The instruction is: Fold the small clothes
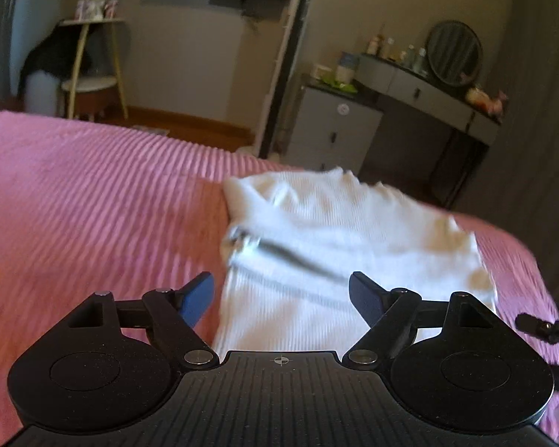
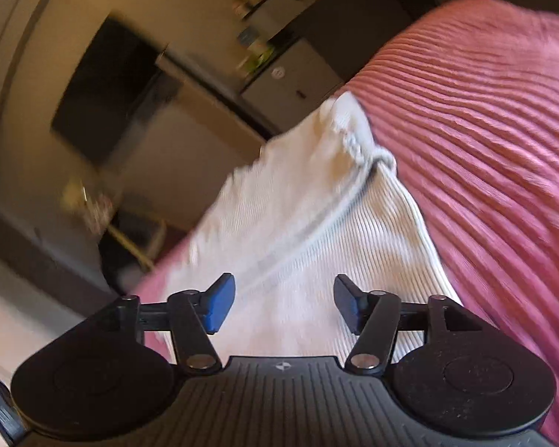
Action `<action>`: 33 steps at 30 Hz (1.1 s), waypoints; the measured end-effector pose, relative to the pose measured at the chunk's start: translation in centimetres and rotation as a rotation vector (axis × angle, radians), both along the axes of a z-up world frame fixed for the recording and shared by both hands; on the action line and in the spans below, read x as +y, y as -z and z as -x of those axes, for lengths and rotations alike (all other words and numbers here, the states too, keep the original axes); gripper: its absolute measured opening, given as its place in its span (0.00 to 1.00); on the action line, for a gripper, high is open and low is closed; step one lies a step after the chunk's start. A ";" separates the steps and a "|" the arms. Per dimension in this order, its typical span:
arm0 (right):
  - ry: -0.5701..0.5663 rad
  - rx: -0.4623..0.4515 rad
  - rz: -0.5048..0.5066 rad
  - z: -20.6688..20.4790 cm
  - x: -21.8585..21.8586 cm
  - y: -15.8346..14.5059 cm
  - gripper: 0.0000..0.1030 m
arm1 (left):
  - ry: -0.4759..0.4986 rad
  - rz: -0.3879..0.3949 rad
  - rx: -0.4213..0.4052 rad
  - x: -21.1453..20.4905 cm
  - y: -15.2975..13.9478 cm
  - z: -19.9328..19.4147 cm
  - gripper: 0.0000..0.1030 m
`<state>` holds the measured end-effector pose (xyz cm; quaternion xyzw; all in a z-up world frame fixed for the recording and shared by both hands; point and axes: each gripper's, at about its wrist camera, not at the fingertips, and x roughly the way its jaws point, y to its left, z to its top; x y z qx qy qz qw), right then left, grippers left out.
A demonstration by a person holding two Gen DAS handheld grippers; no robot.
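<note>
Left wrist view: small white ribbed knit garment [image 1: 335,246] lies flat on the pink ribbed bedspread [image 1: 93,193], straight ahead of the left tool [image 1: 281,300] and running under its nose. Both blue-padded fingers stand wide apart with nothing between them; the near hem sits below the gap, so the tool looks lined up to come down on that edge. A grey seam or fold line crosses the cloth just beyond the fingertips.

Right wrist view: same garment [image 2: 309,231] ahead of the right tool [image 2: 283,307], whose jaws are likewise spread and hold nothing. The camera is rolled, so the bedspread [image 2: 484,141] climbs to the tool's right. A bunched, gathered corner sits at the far end of the cloth.

Judgement: the two tools flank the near edge, probably to pinch both corners together and carry them toward the far end. The cloth is thin and limp; a shallow pinch may slip. Both views are motion-blurred.
</note>
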<state>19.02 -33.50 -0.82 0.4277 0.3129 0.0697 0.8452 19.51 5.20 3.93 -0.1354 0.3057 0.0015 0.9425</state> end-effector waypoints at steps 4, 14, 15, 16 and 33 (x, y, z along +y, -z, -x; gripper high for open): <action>0.053 0.052 -0.003 -5.0 -0.8 1.8 0.58 | -0.044 -0.021 -0.017 -0.5 0.2 -4.7 0.81; 0.068 0.074 -0.017 -10.8 -1.7 4.7 0.12 | -0.119 -0.083 0.081 -2.3 5.1 -11.6 0.59; 0.053 0.026 0.011 -10.5 -1.8 4.1 0.12 | -0.133 -0.093 0.091 -2.2 5.6 -11.5 0.52; 0.043 -0.002 0.059 -10.3 -1.7 3.6 0.12 | -0.143 -0.111 0.103 -2.1 6.2 -11.4 0.40; -0.246 0.116 0.288 6.3 -3.3 -0.3 0.45 | -0.006 -0.061 0.213 2.8 4.3 7.8 0.80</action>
